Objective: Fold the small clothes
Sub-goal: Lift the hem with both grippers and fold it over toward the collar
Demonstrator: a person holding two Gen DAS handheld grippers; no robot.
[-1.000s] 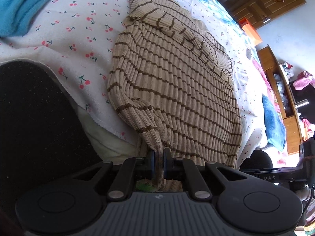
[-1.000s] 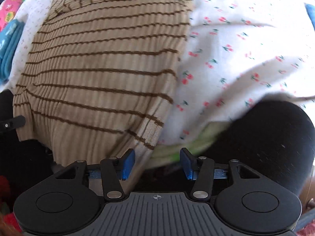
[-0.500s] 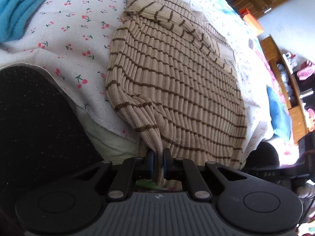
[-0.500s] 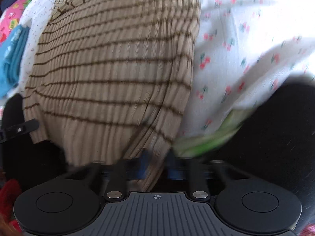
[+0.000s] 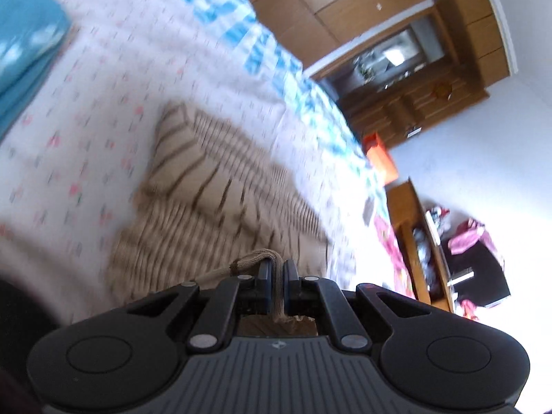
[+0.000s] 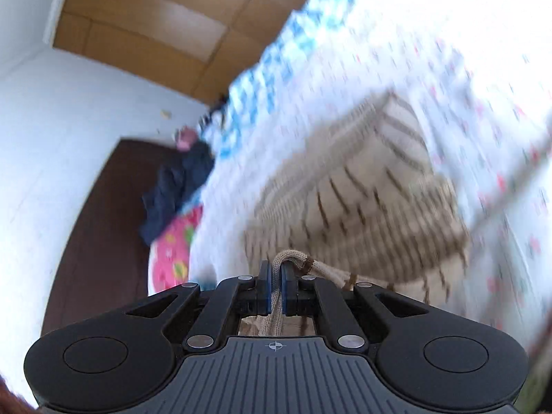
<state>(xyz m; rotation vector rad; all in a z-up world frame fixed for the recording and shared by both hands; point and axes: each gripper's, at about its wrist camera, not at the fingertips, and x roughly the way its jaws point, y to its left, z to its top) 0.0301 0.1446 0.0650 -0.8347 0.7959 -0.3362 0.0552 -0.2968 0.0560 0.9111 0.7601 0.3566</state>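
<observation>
Cherry-print bed sheet (image 5: 103, 110) under our striped beige sweater (image 5: 220, 186), our left hand-held gripper (image 5: 275, 286) and right hand-held gripper (image 6: 275, 288) each clamped on its near hem.

sweater (image 5: 220, 207): ribbed knit | bedsheet (image 5: 103, 103): printed cloth | wardrobe (image 5: 310, 7): smooth wood
</observation>
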